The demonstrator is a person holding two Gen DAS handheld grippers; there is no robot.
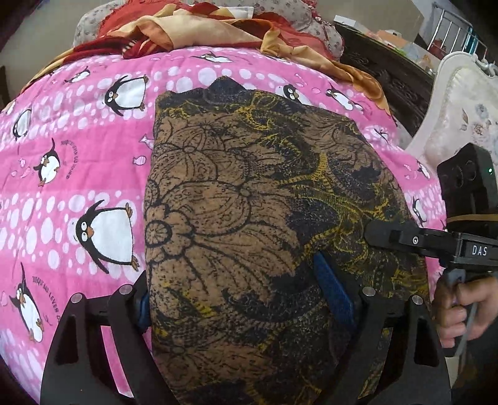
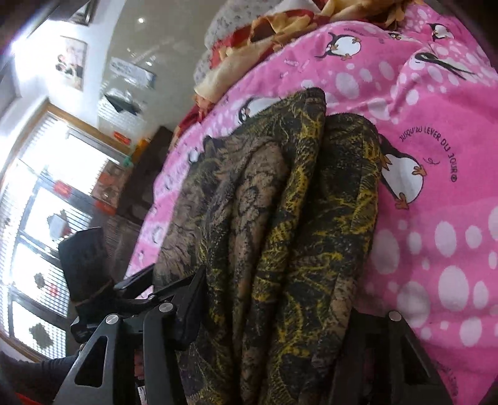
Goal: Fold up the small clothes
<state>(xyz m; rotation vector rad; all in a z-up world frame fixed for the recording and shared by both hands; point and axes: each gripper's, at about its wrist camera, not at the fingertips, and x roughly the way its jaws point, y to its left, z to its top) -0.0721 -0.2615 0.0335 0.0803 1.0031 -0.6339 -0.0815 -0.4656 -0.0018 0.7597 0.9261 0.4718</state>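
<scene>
A brown patterned garment (image 1: pixel 249 202) on the bed (image 1: pixel 77 187) stretches lengthwise away between the left gripper's (image 1: pixel 242 299) spread fingers; the right gripper (image 2: pixel 274 324) pinches its bunched right side.

The folded garment (image 1: pixel 249 202) lies on the bed (image 1: pixel 77 162), on its quilt, toward the near edge. A heap of bedding (image 1: pixel 193 28) sits behind it at the bed's far edge. A headboard (image 1: pixel 467 102) stands at the right edge.
</scene>
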